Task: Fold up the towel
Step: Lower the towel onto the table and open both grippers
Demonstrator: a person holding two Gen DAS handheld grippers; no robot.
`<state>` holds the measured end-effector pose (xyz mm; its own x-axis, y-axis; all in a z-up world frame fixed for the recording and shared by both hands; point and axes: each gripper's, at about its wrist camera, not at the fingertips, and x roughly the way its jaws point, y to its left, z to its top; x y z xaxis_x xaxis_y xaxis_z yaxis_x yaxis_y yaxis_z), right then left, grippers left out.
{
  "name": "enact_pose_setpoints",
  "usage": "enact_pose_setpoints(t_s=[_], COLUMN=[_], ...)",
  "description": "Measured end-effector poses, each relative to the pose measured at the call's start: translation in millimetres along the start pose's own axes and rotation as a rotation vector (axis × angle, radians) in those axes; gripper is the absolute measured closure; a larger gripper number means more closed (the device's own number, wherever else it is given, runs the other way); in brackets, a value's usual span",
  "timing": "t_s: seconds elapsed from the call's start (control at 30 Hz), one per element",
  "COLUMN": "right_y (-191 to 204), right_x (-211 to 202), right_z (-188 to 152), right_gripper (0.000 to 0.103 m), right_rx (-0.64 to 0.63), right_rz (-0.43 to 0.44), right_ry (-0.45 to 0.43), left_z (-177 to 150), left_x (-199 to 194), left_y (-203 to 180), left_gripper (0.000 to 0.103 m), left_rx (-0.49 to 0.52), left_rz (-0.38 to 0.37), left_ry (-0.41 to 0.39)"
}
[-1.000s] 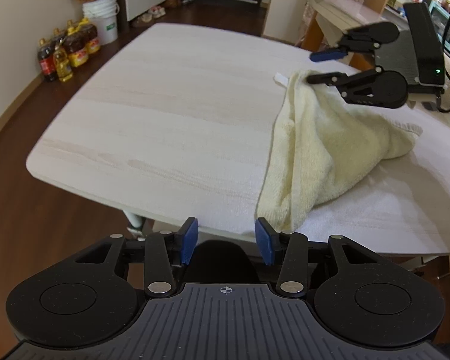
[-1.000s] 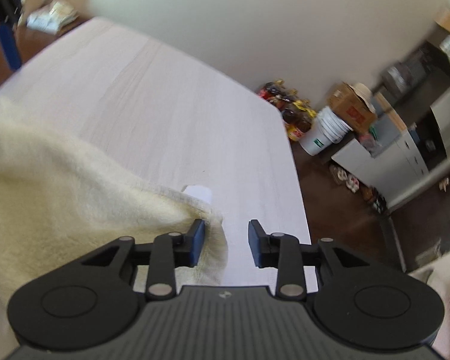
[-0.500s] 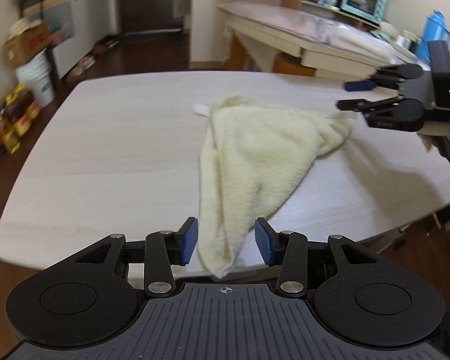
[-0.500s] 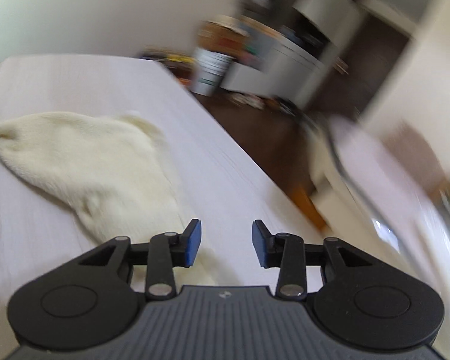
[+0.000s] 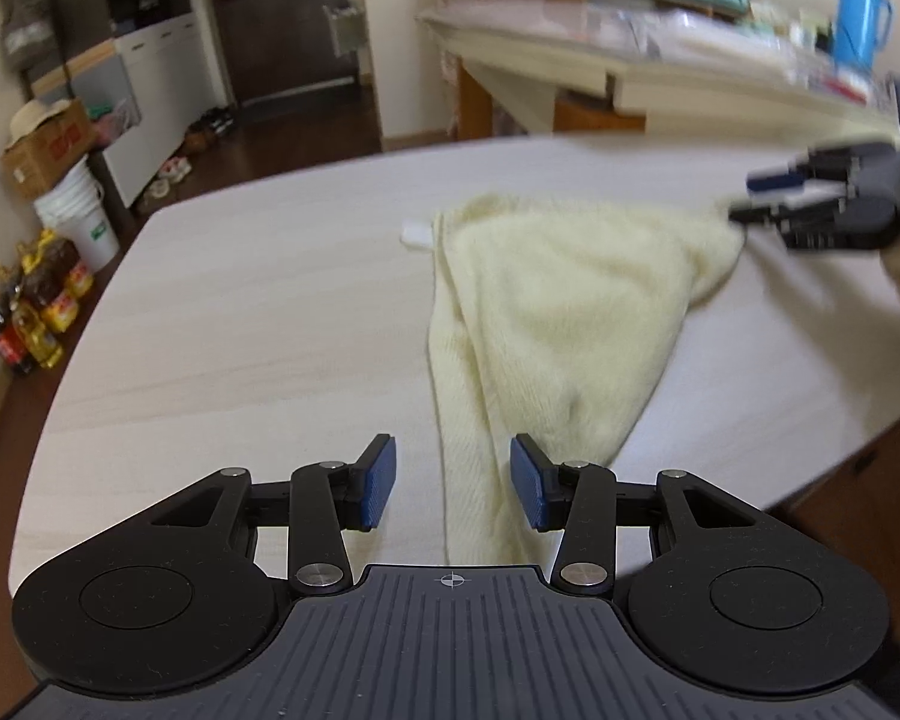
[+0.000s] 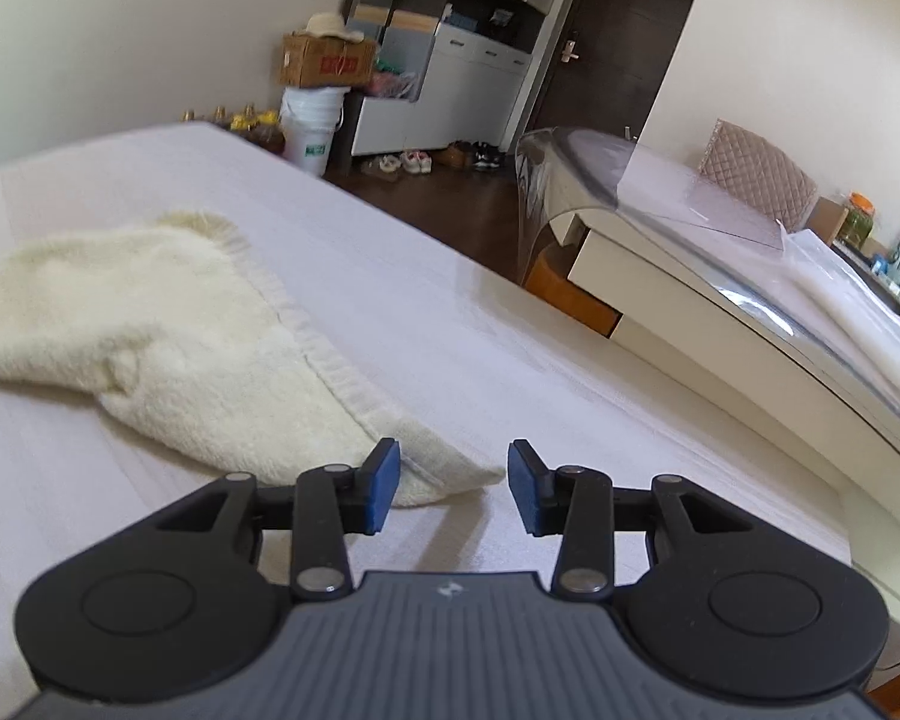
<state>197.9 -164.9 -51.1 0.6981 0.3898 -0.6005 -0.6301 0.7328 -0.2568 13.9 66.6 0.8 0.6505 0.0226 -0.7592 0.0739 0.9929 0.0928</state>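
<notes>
A cream towel (image 5: 564, 300) lies crumpled in a rough triangle on the white table (image 5: 240, 324). My left gripper (image 5: 453, 489) is open, with the towel's near corner lying between its fingers. In the right wrist view the towel (image 6: 168, 324) lies to the left. My right gripper (image 6: 453, 483) is open, with a towel corner between its fingers. It also shows in the left wrist view (image 5: 768, 198) at the towel's far right corner.
A small white tag (image 5: 415, 234) sticks out at the towel's far edge. A second table (image 6: 750, 276) with a clear cover stands beyond. Bottles (image 5: 30, 306), a white bucket (image 5: 81, 219) and a cardboard box (image 5: 45, 147) stand on the floor to the left.
The right gripper has let go of the lifted towel corner and swung to the towel's other corner. The towel now lies flat. The left gripper has moved in over the near corner.
</notes>
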Motion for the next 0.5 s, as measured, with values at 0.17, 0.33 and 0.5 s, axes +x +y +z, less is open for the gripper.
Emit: enact_pose_setpoints(t_s=[0.17, 0.33, 0.5], right_y=[-6.8, -16.0, -15.4], right_x=[15.7, 39.1, 46.5], right_z=[3.8, 13.4, 15.9], right_gripper=[0.059, 0.057, 0.048], right_rx=[-0.101, -0.221, -0.268], right_rz=[-0.051, -0.084, -0.090], right_ry=[0.004, 0.006, -0.006], left_z=[-1.6, -1.6, -0.4], left_x=[-3.1, -5.2, -3.9], left_y=[0.6, 2.9, 4.1], left_gripper=[0.057, 0.058, 0.059], left_rx=[0.047, 0.075, 0.058], left_rz=[-0.007, -0.027, -0.070], left_ry=[0.019, 0.037, 0.045])
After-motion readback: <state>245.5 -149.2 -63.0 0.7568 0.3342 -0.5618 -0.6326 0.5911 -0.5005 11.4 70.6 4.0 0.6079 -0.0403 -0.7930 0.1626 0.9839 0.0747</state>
